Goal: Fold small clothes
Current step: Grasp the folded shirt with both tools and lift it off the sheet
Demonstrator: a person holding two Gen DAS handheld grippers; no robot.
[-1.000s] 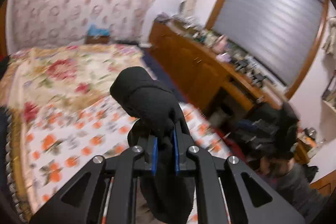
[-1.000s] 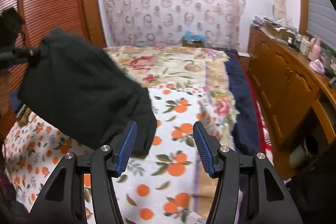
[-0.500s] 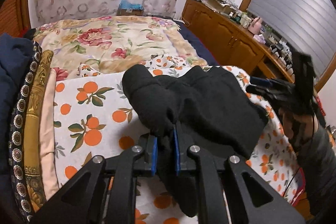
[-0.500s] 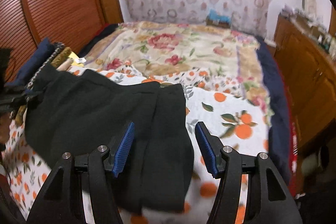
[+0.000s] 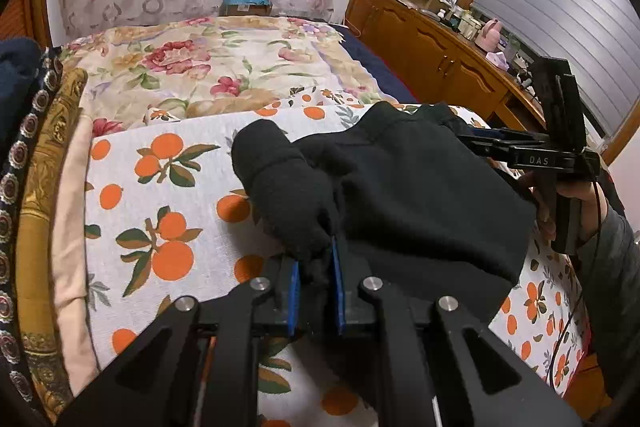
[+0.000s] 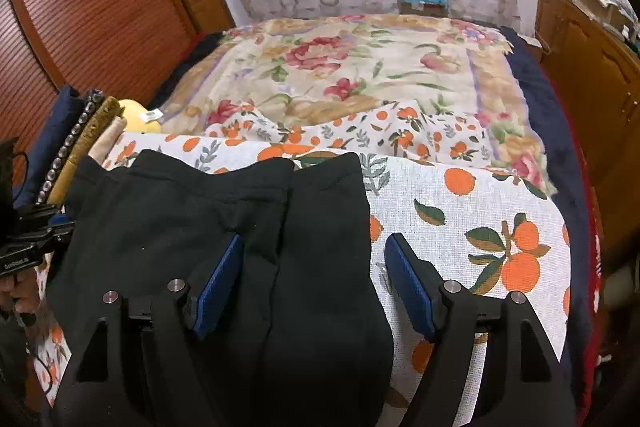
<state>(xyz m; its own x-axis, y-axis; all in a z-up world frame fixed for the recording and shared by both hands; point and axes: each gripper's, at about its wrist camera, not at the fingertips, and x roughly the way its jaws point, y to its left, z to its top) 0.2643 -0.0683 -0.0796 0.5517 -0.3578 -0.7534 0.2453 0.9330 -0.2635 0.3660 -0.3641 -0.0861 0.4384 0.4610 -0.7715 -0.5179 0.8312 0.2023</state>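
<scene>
A small black garment (image 5: pixel 420 195) lies spread on the orange-print sheet (image 5: pixel 160 195) of the bed. My left gripper (image 5: pixel 316 267) is shut on a bunched edge of it at its left side. In the right wrist view the garment (image 6: pixel 208 227) lies mostly flat, folded lengthwise, under my right gripper (image 6: pixel 314 259). The right gripper is open and empty, its blue pads (image 6: pixel 218 279) straddling the garment's right half just above it. The right gripper also shows in the left wrist view (image 5: pixel 520 151) at the garment's far side.
A floral quilt (image 6: pixel 360 67) covers the far half of the bed. Folded blankets (image 5: pixel 36 147) are stacked along the bed's left edge, with a yellow item (image 6: pixel 136 113) beside them. A wooden cabinet (image 5: pixel 432 47) with clutter runs along the right; a slatted wardrobe (image 6: pixel 80 7) stands at left.
The garment went from hanging in the air from my left gripper to lying spread on the sheet. My right gripper moved in low over it, staying open.
</scene>
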